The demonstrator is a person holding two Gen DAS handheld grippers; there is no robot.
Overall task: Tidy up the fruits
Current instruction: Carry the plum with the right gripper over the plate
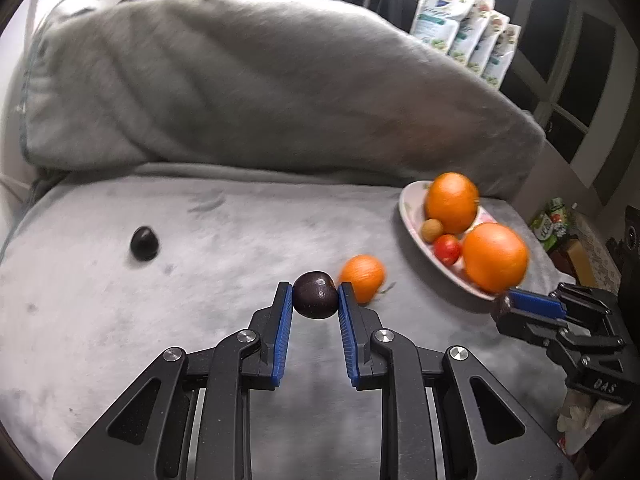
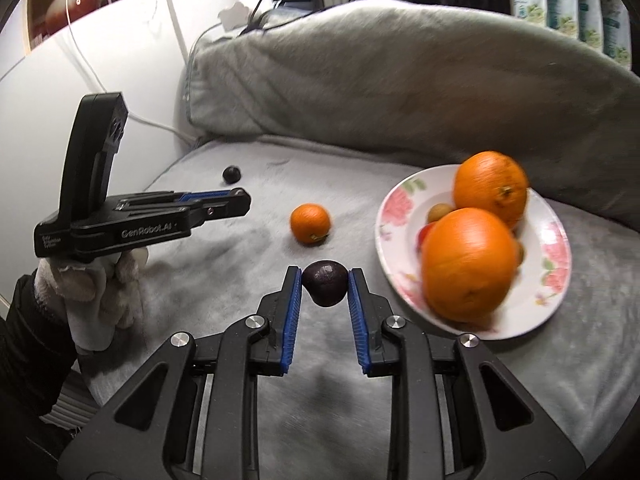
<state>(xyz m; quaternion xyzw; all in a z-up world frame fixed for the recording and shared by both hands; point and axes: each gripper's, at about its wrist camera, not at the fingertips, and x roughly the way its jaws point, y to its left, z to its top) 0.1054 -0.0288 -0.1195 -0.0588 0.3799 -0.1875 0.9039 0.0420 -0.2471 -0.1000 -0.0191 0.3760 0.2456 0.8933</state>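
Both hand-held grippers angle downward, the left hand-held gripper (image 1: 315,289) and the right hand-held gripper (image 2: 324,276) each clamped on a dark fruit, the left borne by a gloved hand (image 2: 100,292).

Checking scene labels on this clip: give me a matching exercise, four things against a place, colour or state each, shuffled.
Things:
1. nearer large orange
2. small orange
3. left gripper
4. plate

Descriptions:
A. white with pink flowers
B. shut on a dark fruit
C. resting on the plate
D. lying on the grey cushion, off the plate

Pairs: 1-C, 2-D, 3-B, 4-A
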